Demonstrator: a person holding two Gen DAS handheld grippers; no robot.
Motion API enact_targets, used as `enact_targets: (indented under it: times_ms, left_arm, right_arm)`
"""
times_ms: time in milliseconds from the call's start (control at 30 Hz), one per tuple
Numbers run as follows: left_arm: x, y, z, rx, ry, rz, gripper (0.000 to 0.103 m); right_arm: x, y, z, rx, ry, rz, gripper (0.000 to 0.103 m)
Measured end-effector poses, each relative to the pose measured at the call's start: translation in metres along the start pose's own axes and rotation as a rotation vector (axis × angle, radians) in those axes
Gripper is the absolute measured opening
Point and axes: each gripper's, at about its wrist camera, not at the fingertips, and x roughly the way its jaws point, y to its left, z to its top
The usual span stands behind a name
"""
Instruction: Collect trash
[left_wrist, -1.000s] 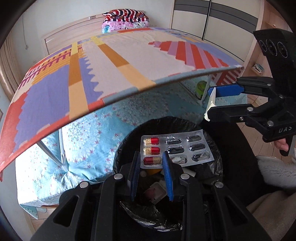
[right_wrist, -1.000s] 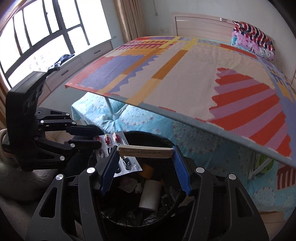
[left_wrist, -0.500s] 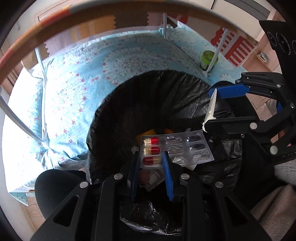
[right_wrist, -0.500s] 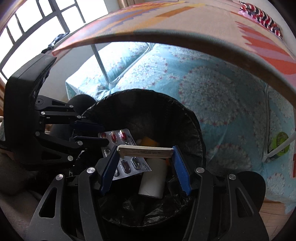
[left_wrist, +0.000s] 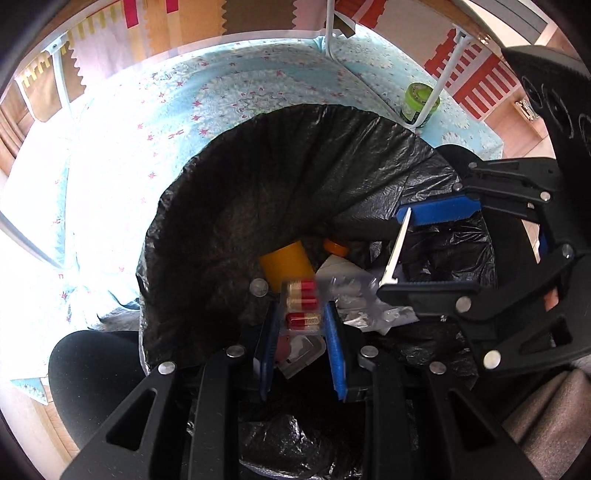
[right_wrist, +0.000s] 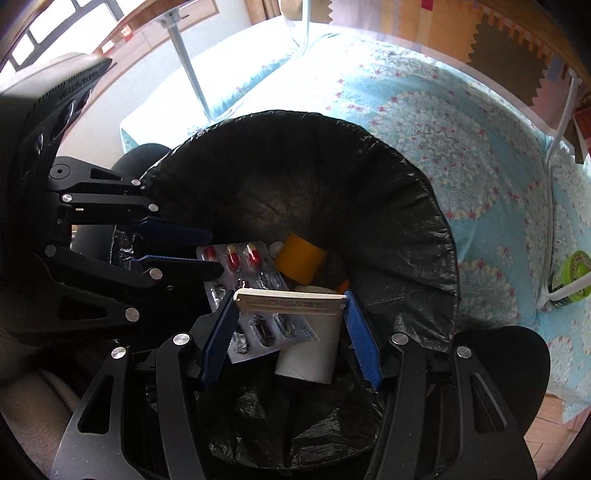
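With the left tongs (left_wrist: 301, 321) gripping the silver blister pack of red capsules (right_wrist: 240, 273) and the right tongs (right_wrist: 290, 314) gripping the flat cream plastic strip (right_wrist: 291, 302) above the black-lined round bin (right_wrist: 424, 236), releasing both together risks the strip snagging the pack.

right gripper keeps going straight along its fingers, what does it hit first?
Probably the white paper roll lying in the black trash bag, directly below the cream strip the right gripper holds. Depth is hard to judge; the left gripper's blister pack overlaps that line too.

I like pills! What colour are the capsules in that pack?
Red and yellow capsules, clearest in the right wrist view.
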Motion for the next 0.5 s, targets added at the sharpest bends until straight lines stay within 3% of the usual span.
enact_targets:
  times_ms: [133,200,233,267,500]
  left_arm:
    - [-0.003,0.000,-0.001,-0.006,0.002,-0.006,0.026]
    - [-0.005,0.000,-0.001,-0.005,-0.002,-0.002,0.033]
    - [-0.007,-0.001,-0.001,-0.003,-0.007,0.002,0.044]
    - [-0.010,-0.002,-0.002,0.001,-0.017,0.007,0.049]
    - [-0.029,-0.005,-0.006,0.008,-0.064,0.015,0.049]
  right_arm:
    - [0.000,-0.002,0.001,0.017,0.001,0.001,0.058]
    - [-0.003,-0.002,0.000,0.023,-0.004,0.000,0.058]
    - [-0.004,-0.002,0.000,0.026,-0.007,-0.002,0.058]
    - [-0.006,-0.002,0.000,0.029,-0.012,-0.003,0.058]
    - [-0.020,0.000,-0.002,0.034,-0.050,-0.003,0.058]
